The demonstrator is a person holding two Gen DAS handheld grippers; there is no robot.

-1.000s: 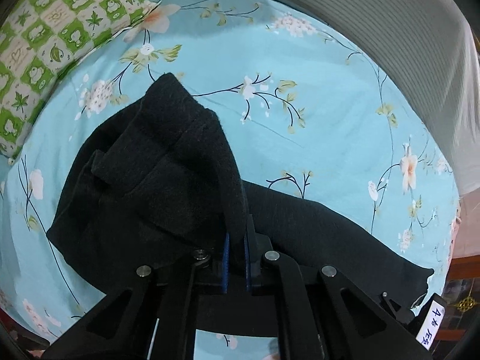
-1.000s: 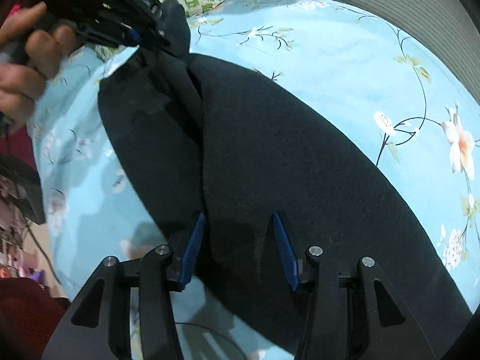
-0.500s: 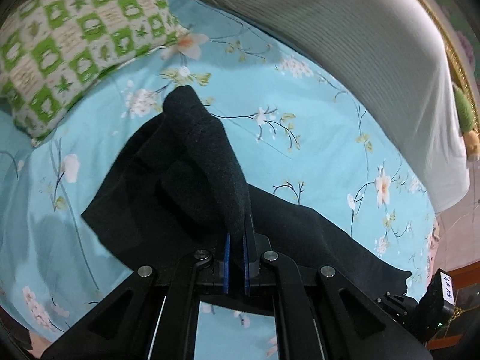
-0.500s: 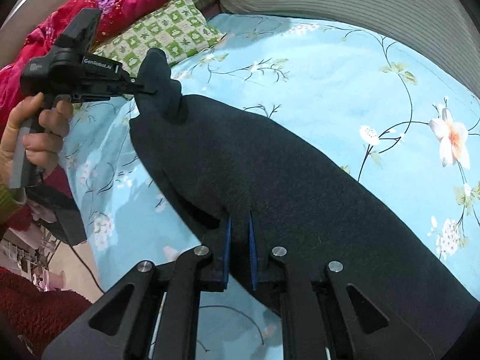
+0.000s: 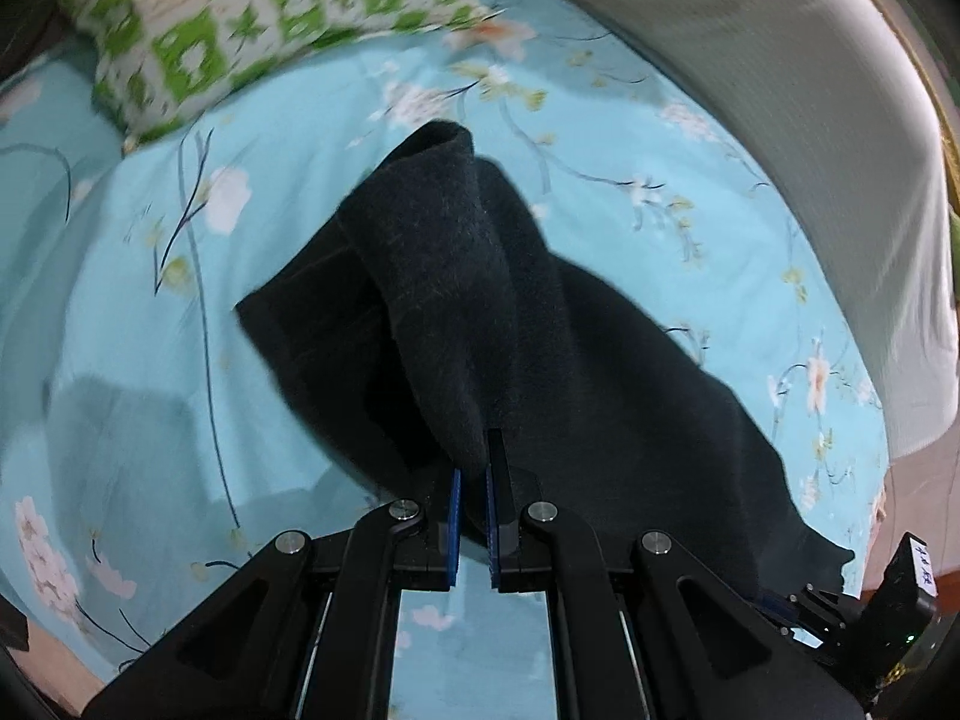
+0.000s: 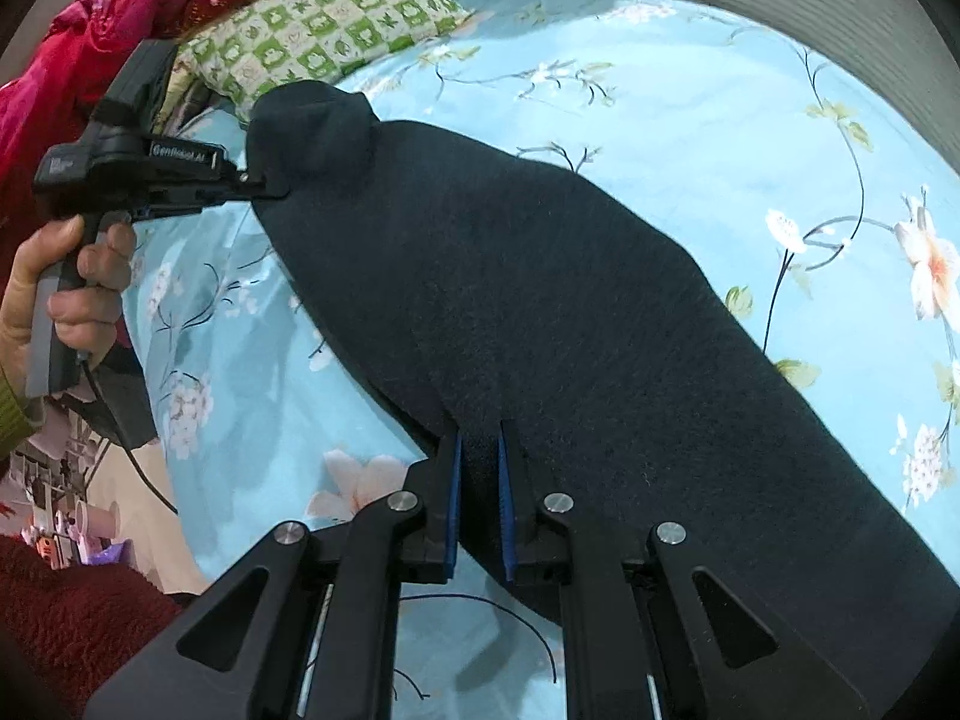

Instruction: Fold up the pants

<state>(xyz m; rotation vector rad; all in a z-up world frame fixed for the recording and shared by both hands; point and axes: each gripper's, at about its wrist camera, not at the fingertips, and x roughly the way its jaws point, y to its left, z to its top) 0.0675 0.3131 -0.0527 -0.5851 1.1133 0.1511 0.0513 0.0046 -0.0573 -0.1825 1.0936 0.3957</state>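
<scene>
Pants (image 6: 570,312): one pair, dark fuzzy knit | grippers: two, left gripper (image 5: 472,483) and right gripper (image 6: 480,468) both clamped on pants | bedsheet (image 6: 690,90): one, blue floral | pillow (image 5: 270,18): one, green checked

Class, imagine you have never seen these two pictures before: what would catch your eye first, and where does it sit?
First, the black pants, stretched in a long dark band across the turquoise floral bedsheet. Next, the two grippers pinching them: the right gripper on the near edge, the left gripper at the far end, jaws shut on cloth. Then the green checked pillow behind.
</scene>
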